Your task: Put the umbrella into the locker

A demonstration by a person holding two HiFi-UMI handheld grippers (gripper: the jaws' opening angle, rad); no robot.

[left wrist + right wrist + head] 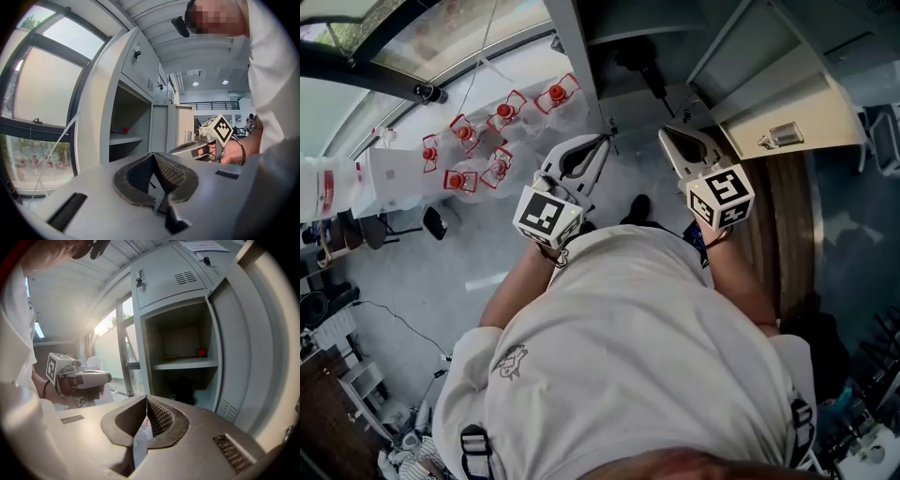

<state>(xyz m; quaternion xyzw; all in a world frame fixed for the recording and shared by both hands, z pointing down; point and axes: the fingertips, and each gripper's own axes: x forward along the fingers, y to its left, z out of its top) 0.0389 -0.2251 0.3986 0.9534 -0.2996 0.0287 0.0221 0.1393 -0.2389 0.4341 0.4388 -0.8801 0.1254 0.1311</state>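
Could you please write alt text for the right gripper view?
The right gripper, shut and empty, faces an open grey locker with a small red thing on its shelf and a dark object below. The left gripper shows at left.

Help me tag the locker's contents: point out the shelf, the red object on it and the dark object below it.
shelf (185, 365): right gripper view, front edge.
red object (201, 352): right gripper view, its middle.
dark object (183, 390): right gripper view, its middle.
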